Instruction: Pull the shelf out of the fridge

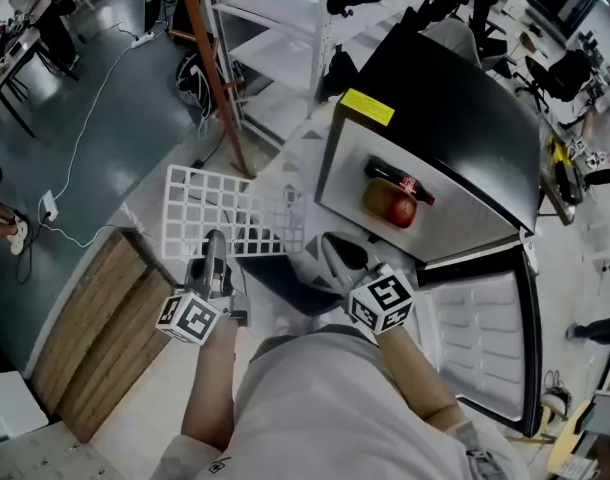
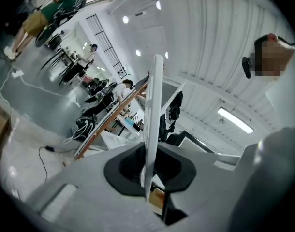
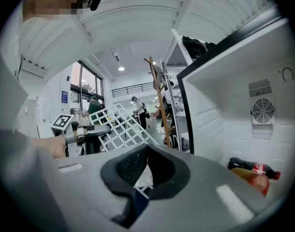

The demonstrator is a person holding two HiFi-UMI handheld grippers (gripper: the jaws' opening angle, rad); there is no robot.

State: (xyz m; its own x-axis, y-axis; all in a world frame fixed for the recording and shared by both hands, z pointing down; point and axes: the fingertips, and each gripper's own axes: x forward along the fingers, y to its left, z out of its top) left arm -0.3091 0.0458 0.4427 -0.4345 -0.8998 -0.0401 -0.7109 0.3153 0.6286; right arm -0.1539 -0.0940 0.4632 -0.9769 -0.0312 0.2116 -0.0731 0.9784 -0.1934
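The white wire shelf [image 1: 235, 213] is outside the fridge [image 1: 455, 138], held in the air in front of the open compartment. My left gripper [image 1: 214, 240] is shut on the shelf's near edge. In the left gripper view the shelf [image 2: 154, 105] stands edge-on between the pads. My right gripper [image 1: 323, 242] is at the shelf's near right corner. In the right gripper view its pads are closed together, and the shelf [image 3: 121, 127] runs down behind them. My left gripper [image 3: 92, 129] shows there on the shelf's far side.
A dark bottle [image 1: 400, 182] and a red apple [image 1: 400, 209] lie inside the fridge. The fridge door [image 1: 480, 333] hangs open at the right. A wooden pallet [image 1: 95, 328] lies on the floor at the left. White racks [image 1: 275, 28] and a wooden post [image 1: 210, 68] stand behind.
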